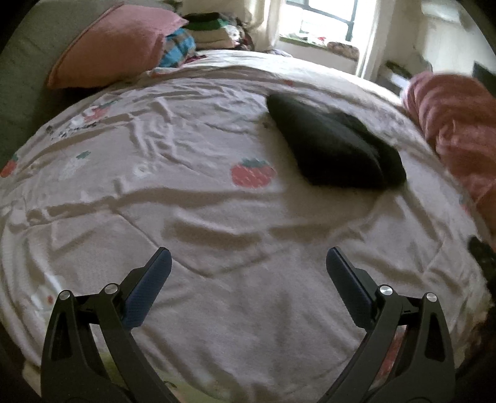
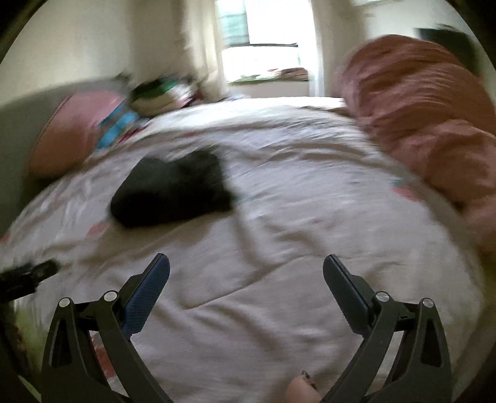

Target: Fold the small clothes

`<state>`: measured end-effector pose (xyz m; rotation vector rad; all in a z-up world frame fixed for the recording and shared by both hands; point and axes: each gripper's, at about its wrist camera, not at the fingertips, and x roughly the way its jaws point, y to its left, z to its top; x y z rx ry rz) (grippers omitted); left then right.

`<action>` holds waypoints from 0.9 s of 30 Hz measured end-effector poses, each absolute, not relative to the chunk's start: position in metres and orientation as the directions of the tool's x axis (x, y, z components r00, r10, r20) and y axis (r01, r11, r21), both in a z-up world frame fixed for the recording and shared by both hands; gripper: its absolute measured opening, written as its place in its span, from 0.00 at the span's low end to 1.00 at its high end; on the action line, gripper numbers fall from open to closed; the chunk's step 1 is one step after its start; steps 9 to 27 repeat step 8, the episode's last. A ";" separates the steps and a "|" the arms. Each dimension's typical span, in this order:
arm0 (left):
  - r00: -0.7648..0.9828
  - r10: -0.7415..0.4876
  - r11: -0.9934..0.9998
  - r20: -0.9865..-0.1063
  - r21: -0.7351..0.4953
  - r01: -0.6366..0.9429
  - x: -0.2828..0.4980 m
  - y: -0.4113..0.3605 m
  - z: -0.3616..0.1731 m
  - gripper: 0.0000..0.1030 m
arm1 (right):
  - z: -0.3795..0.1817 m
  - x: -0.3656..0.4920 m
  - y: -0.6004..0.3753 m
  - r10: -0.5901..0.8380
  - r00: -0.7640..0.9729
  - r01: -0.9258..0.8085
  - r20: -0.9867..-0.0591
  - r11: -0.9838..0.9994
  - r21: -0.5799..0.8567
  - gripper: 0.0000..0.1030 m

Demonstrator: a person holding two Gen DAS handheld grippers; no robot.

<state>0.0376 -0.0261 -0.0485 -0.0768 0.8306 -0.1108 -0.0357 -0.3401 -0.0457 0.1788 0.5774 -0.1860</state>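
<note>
Both the left gripper (image 1: 248, 260) and right gripper (image 2: 246, 266) are hovering wide apart, empty; the dark folded garment (image 1: 334, 145) is looking soft and light, best pinched at an edge.

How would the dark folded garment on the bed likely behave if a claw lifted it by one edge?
The dark folded garment looks like soft cloth, so it would probably droop and unfold. It seems light, likely sliding across the wrinkled bedsheet if pushed. It should not roll.

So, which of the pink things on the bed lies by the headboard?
The flat pink pillow, propped against the grey headboard beside the stacked clothes. The other pink one, the bunched blanket, lies along the opposite edge.
</note>
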 end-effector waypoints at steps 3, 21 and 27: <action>0.674 -0.083 0.991 -0.734 -0.130 -0.019 0.061 0.021 -0.036 0.91 | -0.019 -0.071 -0.394 -0.305 0.817 0.408 -0.490 0.905 0.117 0.96; 0.665 0.128 0.964 -0.736 -0.066 -0.258 0.110 0.141 -0.021 0.91 | 0.003 -0.161 -0.510 -0.679 0.582 0.786 -0.448 0.611 0.095 0.96; 0.665 0.128 0.964 -0.736 -0.066 -0.258 0.110 0.141 -0.021 0.91 | 0.003 -0.161 -0.510 -0.679 0.582 0.786 -0.448 0.611 0.095 0.96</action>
